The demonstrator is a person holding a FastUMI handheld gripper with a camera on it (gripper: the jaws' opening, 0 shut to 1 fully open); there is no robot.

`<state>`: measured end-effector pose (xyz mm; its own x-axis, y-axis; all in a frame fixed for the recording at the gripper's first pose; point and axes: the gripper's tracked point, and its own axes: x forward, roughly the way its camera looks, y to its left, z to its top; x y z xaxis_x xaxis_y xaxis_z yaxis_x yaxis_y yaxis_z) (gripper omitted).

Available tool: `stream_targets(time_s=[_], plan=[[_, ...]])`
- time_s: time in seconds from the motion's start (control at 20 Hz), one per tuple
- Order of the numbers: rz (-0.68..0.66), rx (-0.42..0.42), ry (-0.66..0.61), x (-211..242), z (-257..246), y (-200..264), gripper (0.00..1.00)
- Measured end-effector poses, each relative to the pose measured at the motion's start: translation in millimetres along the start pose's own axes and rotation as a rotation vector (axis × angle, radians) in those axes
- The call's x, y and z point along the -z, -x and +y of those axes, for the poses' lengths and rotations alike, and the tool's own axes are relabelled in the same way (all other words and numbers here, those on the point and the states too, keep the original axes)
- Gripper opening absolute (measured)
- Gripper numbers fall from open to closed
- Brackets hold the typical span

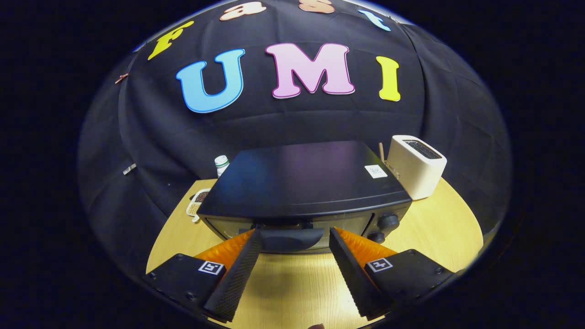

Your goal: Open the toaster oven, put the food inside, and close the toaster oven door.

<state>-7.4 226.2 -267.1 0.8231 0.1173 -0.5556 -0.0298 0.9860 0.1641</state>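
A black toaster oven (301, 180) stands on the wooden table (438, 228), seen from above its front. Its door is up against the body, with a dark handle (292, 238) across the top of the door. My gripper (295, 235) is open, and its two fingertips flank the ends of that handle without pressing on it. Two round knobs (387, 222) sit on the oven's right front panel. I cannot see the food from here.
A cream pop-up toaster (416, 165) stands to the oven's right at the back. Behind the oven's left side are a white bottle with a green cap (221, 163) and a small dish of grains (197, 202). The booth's cloth wall closes in behind.
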Motion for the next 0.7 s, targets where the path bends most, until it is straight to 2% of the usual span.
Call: stream_targets(time_s=[0.3,0.7], plan=[[-0.107,-0.062,0.014,-46,-3,35,0.99],[-0.281,-0.093,0.02,-113,-30,95,0.99]])
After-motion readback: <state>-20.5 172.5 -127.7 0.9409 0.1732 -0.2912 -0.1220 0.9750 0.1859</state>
